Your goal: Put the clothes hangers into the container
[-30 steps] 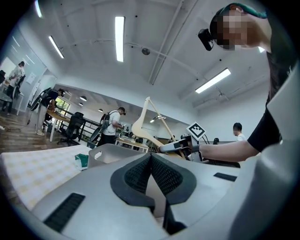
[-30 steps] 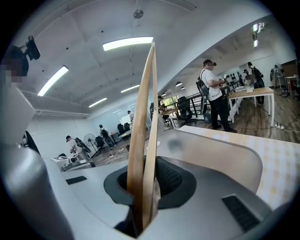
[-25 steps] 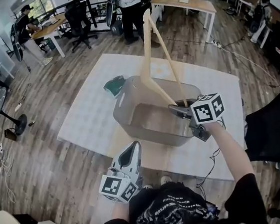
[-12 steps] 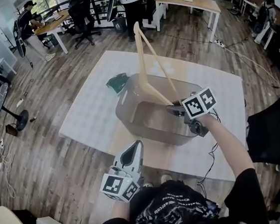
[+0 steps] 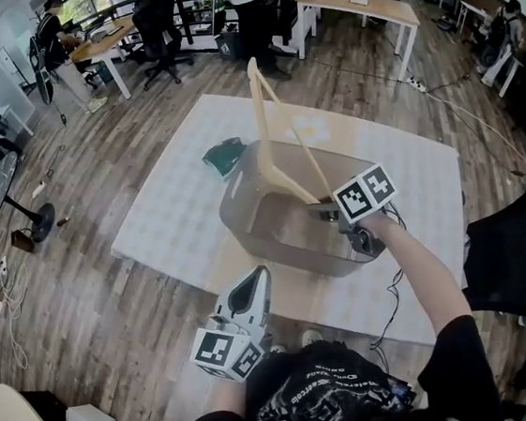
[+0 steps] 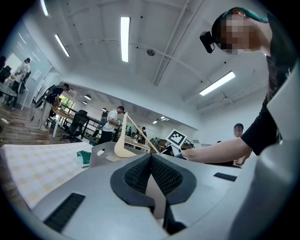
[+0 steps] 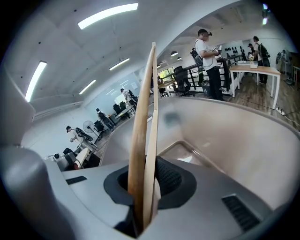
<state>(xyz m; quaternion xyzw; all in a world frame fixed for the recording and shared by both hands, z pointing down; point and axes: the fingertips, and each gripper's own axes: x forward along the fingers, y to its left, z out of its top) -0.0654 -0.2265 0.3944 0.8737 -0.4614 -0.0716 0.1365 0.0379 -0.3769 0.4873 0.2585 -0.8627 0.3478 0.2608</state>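
Observation:
A pale wooden clothes hanger (image 5: pixel 277 147) stands steeply upright over the grey translucent container (image 5: pixel 239 194), its lower end down inside the bin. My right gripper (image 5: pixel 327 211) is shut on that lower end, at the bin's near right rim. In the right gripper view the hanger (image 7: pixel 143 140) runs up from between the pads (image 7: pixel 166 176), with the container's inner wall (image 7: pixel 234 136) behind it. My left gripper (image 5: pixel 245 296) is shut on nothing, held level in front of the bin's near side. Its view shows the hanger (image 6: pixel 123 144) and the container (image 6: pixel 101 152) ahead.
The container sits on a white mat (image 5: pixel 169 215) laid on the wooden floor. A green object (image 5: pixel 224 155) lies on the mat by the bin's far left corner. A cable (image 5: pixel 391 294) trails over the mat at the right. Desks, chairs and people stand further back.
My right gripper has come down and a little to the left with the hanger, whose lower end has sunk deeper into the container. The left gripper has stayed where it was.

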